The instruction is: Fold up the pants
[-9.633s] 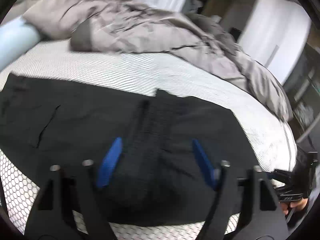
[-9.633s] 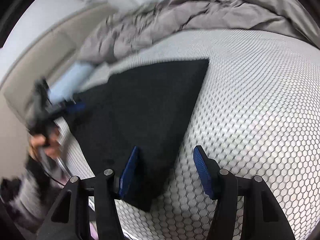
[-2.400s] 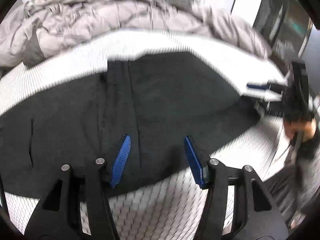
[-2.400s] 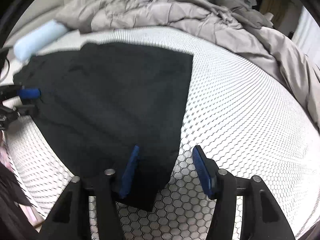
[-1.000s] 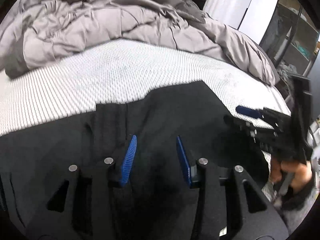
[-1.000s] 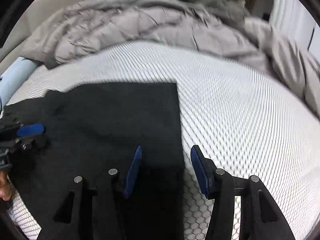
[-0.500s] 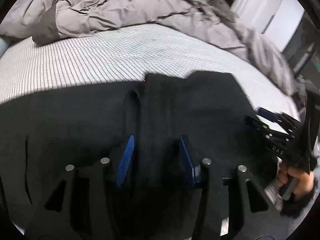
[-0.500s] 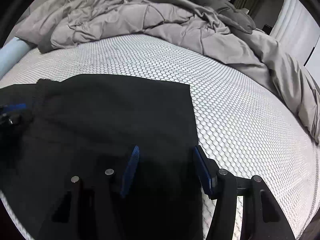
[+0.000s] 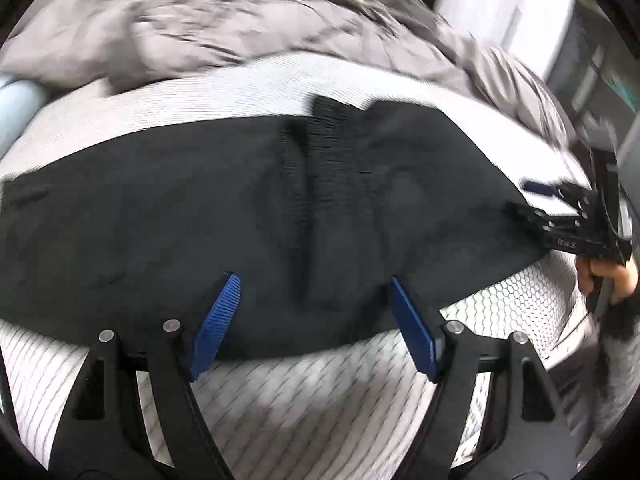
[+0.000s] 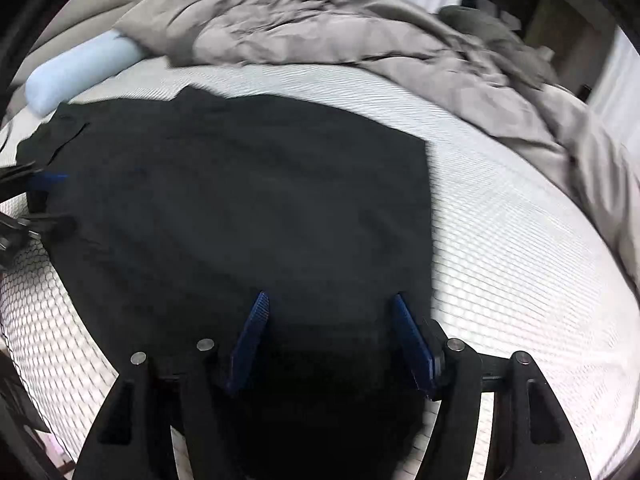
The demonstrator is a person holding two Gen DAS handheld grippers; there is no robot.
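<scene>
Black pants (image 9: 160, 208) lie flat across the white honeycomb mattress (image 9: 312, 392), with a ribbed band (image 9: 336, 148) running over their middle. My left gripper (image 9: 315, 322) hovers at the pants' near edge, its jaws opening, cloth lying loose below and between the blue pads. In the right wrist view the pants (image 10: 248, 200) fill the centre. My right gripper (image 10: 331, 338) is over their near right corner, jaws opening, dark cloth between the pads but not pinched. Each gripper shows in the other's view: the right gripper (image 9: 560, 220) and the left gripper (image 10: 36, 196).
A rumpled grey duvet (image 10: 328, 28) is heaped along the far side of the bed. A pale blue bolster (image 10: 80, 68) lies at the far left. A hand (image 9: 608, 276) holds the right gripper past the mattress's right edge. Bare mattress (image 10: 520, 248) lies right of the pants.
Both grippers' jaws have spread wider, the left one much more. The left gripper has drawn back to the pants' near edge, so bare mattress now shows below its pads.
</scene>
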